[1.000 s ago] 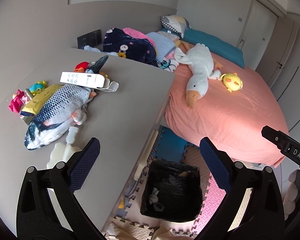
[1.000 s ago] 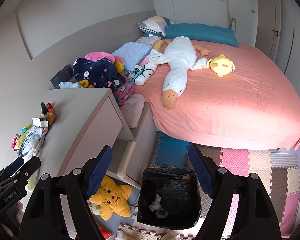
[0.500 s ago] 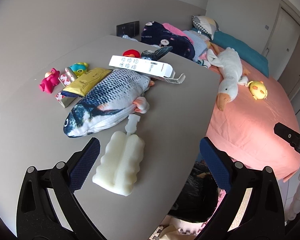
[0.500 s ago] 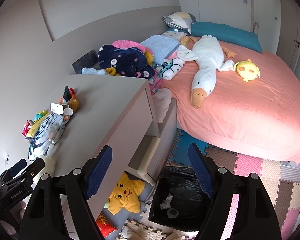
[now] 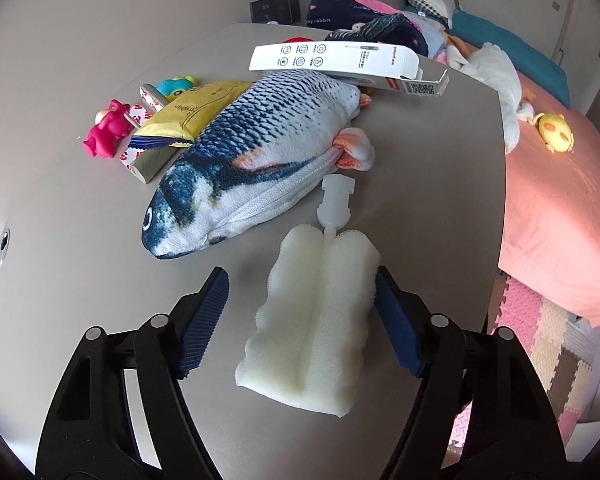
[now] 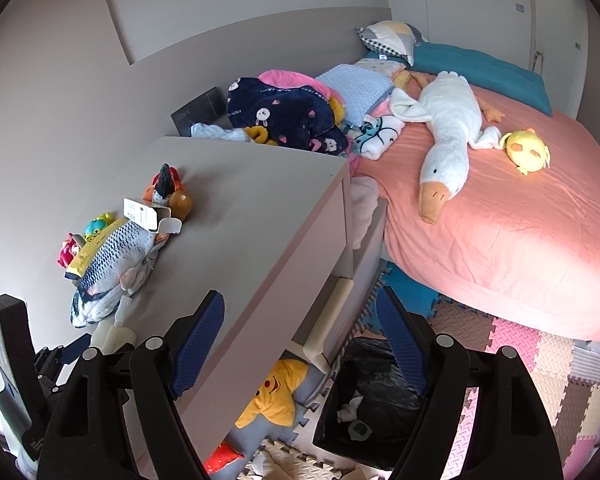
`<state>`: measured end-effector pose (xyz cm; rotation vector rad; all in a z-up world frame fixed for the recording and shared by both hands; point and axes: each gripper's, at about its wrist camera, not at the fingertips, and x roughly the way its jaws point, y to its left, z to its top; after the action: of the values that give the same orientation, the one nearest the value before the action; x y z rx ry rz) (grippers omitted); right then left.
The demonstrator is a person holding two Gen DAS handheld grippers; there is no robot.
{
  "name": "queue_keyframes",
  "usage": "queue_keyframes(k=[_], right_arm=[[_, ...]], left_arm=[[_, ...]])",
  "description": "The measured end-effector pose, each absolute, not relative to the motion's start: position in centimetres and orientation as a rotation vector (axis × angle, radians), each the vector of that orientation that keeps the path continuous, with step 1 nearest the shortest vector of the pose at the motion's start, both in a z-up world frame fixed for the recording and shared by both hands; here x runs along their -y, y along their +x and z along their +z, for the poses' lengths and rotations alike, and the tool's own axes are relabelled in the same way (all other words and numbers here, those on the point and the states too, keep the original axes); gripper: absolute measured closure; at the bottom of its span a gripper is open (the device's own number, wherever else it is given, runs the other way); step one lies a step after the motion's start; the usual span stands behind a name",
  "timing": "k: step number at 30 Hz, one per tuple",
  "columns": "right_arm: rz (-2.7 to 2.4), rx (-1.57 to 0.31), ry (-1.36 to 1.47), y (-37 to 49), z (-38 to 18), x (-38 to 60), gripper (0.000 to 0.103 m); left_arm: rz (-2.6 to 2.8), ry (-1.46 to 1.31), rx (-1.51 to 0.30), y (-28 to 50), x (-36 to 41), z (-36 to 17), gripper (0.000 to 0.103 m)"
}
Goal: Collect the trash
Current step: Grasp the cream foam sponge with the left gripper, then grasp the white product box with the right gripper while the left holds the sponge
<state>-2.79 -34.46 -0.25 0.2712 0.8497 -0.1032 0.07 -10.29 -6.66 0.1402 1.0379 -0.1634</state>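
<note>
1. The foam sponge piece [image 5: 316, 316] is lying flat on the dresser top [image 5: 80, 208], between the pads of the left gripper [image 5: 300, 316], its stiff plastic stem pointing away from the gripper toward the plush fish [image 5: 252, 148] beyond.
2. The jaws are closing around it; the right-hand pad is reaching its edge, the left-hand pad is standing clear.
3. It is looking light, soft and squashy, so pinching across its ribbed middle seems safest.
4. The right gripper [image 6: 300, 344] is hanging spread and empty, with the black-lined trash bin [image 6: 380, 396] below it.
</note>
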Motion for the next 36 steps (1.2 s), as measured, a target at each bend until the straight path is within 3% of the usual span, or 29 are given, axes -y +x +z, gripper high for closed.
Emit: queue_keyframes(k=[3,8,11,20,36], right_arm=[[-0.09,-0.857,0.269,-2.1,-0.4,34.0,0.024],[-0.072,-0.872,0.266,-1.0,-0.8,33.2,0.024],[-0.062,-0.876,0.265,-0.5,-0.8,32.9,0.024],[-0.043,-0.861,0.263,0.6,-0.3,32.0,0.024],[0.074,-0.856,0.211,5.1,0.5,26.2,0.024]], left_arm=[[-0.196,0.123,-1.038,0.1,10.0,-6.7,0.043],[-0.242,0.158,-1.023,-0.2,10.7,-6.4,0.067],[-0.281,0.151,-1.0,-0.7,10.9,-5.6,0.071],[-0.357,0.144,-0.897,-1.3,11.1,-1.5,0.072],[-0.214,0.022,-0.906,1.2,3.8,0.0,0.072]])
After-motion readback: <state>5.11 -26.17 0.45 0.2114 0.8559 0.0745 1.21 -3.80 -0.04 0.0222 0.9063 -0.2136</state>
